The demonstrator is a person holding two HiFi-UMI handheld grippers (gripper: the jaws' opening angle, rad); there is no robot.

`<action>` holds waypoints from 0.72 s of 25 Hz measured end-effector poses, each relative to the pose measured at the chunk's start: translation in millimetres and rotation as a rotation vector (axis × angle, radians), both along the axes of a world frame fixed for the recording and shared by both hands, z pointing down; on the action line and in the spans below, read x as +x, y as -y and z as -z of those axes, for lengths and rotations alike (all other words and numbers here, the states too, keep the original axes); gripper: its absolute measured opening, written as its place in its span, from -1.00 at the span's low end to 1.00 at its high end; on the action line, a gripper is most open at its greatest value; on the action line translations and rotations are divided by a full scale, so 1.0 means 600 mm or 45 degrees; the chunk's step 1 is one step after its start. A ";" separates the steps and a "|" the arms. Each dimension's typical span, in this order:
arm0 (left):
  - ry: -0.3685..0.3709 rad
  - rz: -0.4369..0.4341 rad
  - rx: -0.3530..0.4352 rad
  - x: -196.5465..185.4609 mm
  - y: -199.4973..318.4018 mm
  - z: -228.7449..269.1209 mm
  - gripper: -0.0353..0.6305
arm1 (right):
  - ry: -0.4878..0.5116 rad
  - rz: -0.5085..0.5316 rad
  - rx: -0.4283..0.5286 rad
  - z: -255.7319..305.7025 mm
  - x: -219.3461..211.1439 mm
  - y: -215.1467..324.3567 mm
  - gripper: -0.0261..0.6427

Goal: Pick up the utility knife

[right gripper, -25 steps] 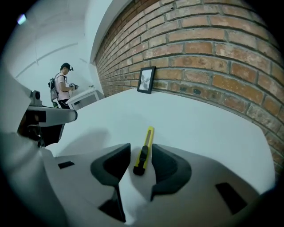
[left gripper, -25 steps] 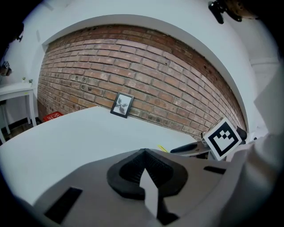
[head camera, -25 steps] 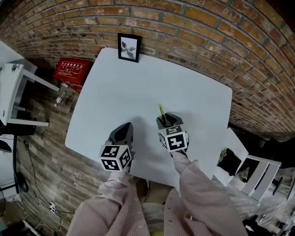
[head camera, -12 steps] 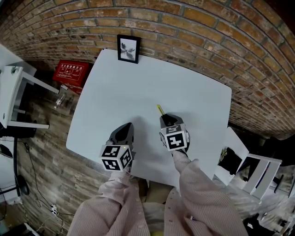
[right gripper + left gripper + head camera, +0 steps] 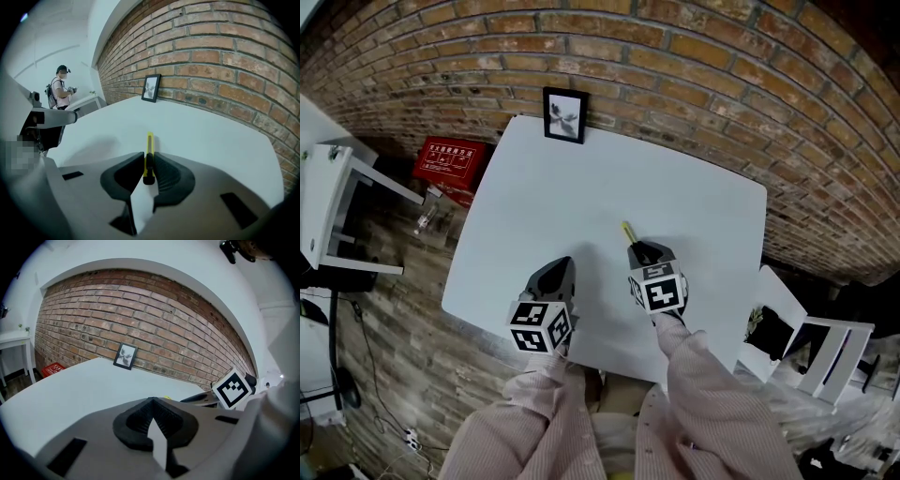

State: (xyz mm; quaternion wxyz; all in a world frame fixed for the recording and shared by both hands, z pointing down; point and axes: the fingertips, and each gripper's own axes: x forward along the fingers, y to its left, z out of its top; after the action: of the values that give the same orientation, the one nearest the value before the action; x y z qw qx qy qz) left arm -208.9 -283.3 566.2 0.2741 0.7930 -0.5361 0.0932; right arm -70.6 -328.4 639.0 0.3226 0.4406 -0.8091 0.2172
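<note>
The utility knife (image 5: 627, 230) is slim and yellow with a black end, and it lies on the white table (image 5: 581, 187). My right gripper (image 5: 639, 251) is shut on its black rear end. In the right gripper view both pads press the knife (image 5: 149, 149) between them, and its yellow front sticks out ahead over the tabletop. My left gripper (image 5: 555, 272) rests to the left of it, low over the table's near part, apart from the knife. Its jaws (image 5: 152, 404) are shut with nothing in them.
A small framed picture (image 5: 564, 114) leans on the brick wall at the table's far edge. A red box (image 5: 445, 157) and white shelving (image 5: 328, 206) stand on the floor at left, white furniture (image 5: 806, 342) at right. A person (image 5: 61, 93) stands far off.
My right gripper's jaws have closed on the knife's rear end, so less of the yellow body shows ahead of them. Both hands have stayed in place.
</note>
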 end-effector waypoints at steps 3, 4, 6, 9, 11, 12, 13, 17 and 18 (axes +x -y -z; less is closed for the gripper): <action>0.000 -0.012 0.020 -0.001 0.000 0.012 -0.91 | 0.039 -0.008 0.029 0.019 -0.003 -0.003 -0.72; 0.000 -0.017 0.028 -0.001 0.000 0.016 -0.91 | 0.051 -0.009 0.040 0.027 -0.003 -0.003 -0.72; 0.002 -0.025 0.040 0.000 -0.001 0.024 -0.91 | 0.078 -0.006 0.063 0.042 -0.004 -0.008 -0.72; 0.002 -0.033 0.060 0.000 -0.005 0.037 -0.91 | 0.120 -0.002 0.095 0.065 -0.005 -0.017 -0.72; 0.001 -0.036 0.079 0.000 -0.006 0.047 -0.91 | 0.148 0.000 0.119 0.079 -0.005 -0.021 -0.72; 0.000 -0.038 0.089 0.001 -0.006 0.052 -0.91 | 0.163 0.000 0.134 0.088 -0.005 -0.022 -0.72; 0.000 -0.040 0.099 0.001 -0.007 0.057 -0.91 | 0.178 0.000 0.150 0.096 -0.004 -0.024 -0.72; 0.003 -0.038 0.153 -0.003 -0.010 0.083 -0.91 | 0.250 -0.002 0.220 0.135 -0.004 -0.030 -0.72; 0.007 -0.036 0.168 -0.005 -0.011 0.089 -0.91 | 0.266 -0.002 0.237 0.145 -0.004 -0.031 -0.72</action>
State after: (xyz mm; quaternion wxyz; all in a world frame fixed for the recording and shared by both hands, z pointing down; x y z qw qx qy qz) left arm -211.9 -276.9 512.8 0.2185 0.8165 -0.5306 0.0636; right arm -72.8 -309.8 552.2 0.1942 0.4440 -0.8546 0.1863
